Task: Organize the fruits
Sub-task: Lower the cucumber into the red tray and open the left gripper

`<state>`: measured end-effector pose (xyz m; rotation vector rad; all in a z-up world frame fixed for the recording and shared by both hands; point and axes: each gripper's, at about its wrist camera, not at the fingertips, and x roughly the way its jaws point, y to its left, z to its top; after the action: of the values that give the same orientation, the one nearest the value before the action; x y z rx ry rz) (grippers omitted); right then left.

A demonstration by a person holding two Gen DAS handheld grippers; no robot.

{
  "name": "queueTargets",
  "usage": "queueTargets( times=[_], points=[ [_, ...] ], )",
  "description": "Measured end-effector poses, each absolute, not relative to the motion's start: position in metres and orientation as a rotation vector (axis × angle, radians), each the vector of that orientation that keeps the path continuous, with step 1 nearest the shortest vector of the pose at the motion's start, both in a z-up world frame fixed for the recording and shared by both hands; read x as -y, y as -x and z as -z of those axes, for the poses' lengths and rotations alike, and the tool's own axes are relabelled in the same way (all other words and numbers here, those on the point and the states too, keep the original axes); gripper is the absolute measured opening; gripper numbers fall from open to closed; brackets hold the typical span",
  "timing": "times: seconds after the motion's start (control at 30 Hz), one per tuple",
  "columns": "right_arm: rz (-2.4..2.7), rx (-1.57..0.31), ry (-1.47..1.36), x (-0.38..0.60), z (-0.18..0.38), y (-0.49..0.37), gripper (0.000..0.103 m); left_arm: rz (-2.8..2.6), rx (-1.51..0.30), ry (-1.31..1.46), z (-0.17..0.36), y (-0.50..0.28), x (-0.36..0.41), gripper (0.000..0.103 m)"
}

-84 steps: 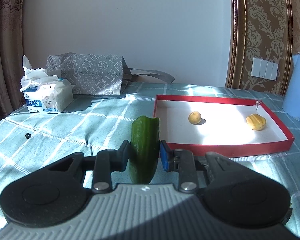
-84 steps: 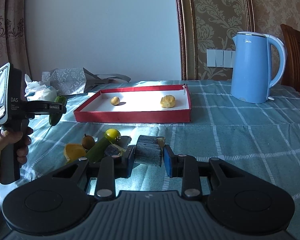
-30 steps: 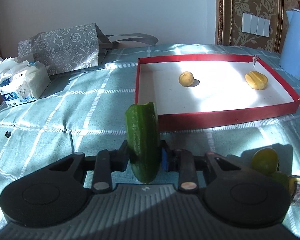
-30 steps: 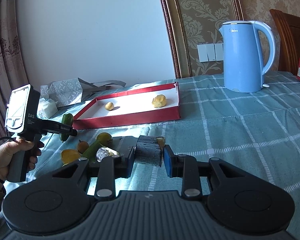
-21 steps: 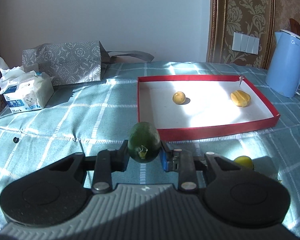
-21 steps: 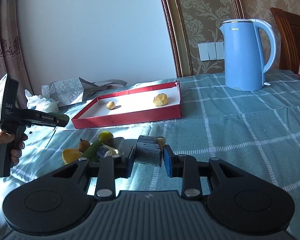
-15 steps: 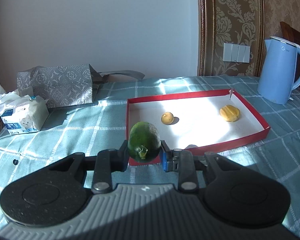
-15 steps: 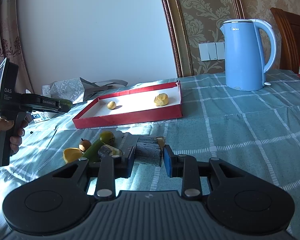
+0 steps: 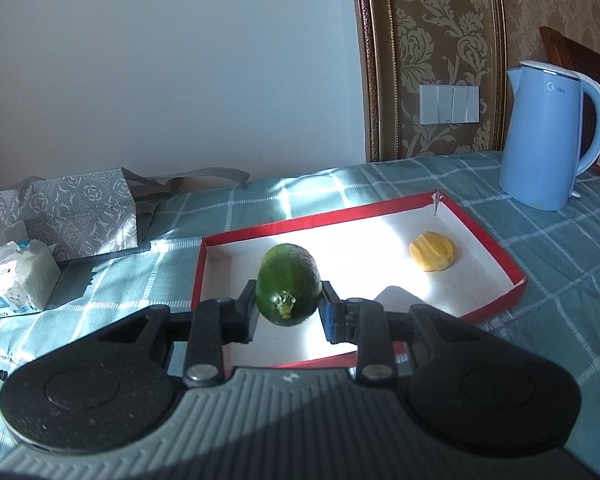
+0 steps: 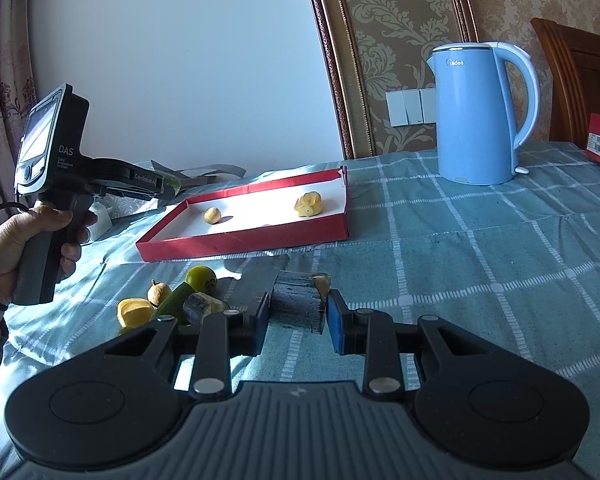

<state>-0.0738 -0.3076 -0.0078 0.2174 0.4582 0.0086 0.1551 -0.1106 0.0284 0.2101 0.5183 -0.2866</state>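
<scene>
My left gripper (image 9: 288, 313) is shut on a green cucumber piece (image 9: 288, 286) that points away from me, held in the air over the near left part of the red tray (image 9: 488, 240). A yellow ridged fruit (image 9: 432, 256) lies in the tray's right half. In the right wrist view the tray (image 10: 244, 242) also holds a small round yellow fruit (image 10: 212, 215), and the left gripper (image 10: 168, 189) hangs at the tray's left end, held by a hand (image 10: 4, 248). My right gripper (image 10: 296, 322) is shut on a dark sugarcane chunk (image 10: 298, 306) just above the tablecloth.
Loose fruit lies left of my right gripper: a yellow-green round fruit (image 10: 201, 277), a brown longan (image 10: 159, 292), a yellow piece (image 10: 134, 312), a green stalk (image 10: 174, 300). A blue kettle (image 10: 478, 114) stands at the back right, a grey bag (image 9: 68, 216) and tissue pack (image 9: 14, 280) at the left.
My left gripper has risen and moved forward with the cucumber piece, from short of the tray to over its near edge, and the piece now points away. The right gripper has stayed still.
</scene>
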Motion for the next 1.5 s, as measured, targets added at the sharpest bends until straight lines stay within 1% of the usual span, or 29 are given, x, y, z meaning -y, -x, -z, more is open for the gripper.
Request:
queueTargets(
  times=[0.33,0.87,1.1,1.17,1.27,1.3,1.47,1.5],
  points=[
    [0.004,-0.46,-0.227,0.316,0.01,0.076,0.029,0.28,-0.53,-0.249,-0.022,-0.192,0.143,0.028],
    [0.025,-0.475,-0.236,0.325,0.017,0.074,0.029,0.278,-0.682,-0.244,0.01,-0.256,0.177,0.028],
    [0.044,-0.484,-0.234,0.331,0.017,0.077,0.029,0.27,-0.702,-0.255,0.017,-0.27,0.186,0.028],
    [0.049,-0.483,-0.234,0.332,0.017,0.077,0.029,0.276,-0.711,-0.252,0.019,-0.271,0.185,0.031],
    [0.048,-0.481,-0.233,0.331,0.015,0.077,0.029,0.252,-0.673,-0.268,0.017,-0.266,0.185,0.038],
    [0.047,-0.481,-0.233,0.331,0.015,0.076,0.029,0.251,-0.663,-0.274,0.015,-0.265,0.185,0.041],
    [0.037,-0.486,-0.235,0.328,0.016,0.072,0.029,0.252,-0.635,-0.256,0.003,-0.254,0.174,0.045],
    [0.035,-0.486,-0.235,0.327,0.016,0.07,0.029,0.247,-0.628,-0.251,0.001,-0.249,0.17,0.053]
  ],
)
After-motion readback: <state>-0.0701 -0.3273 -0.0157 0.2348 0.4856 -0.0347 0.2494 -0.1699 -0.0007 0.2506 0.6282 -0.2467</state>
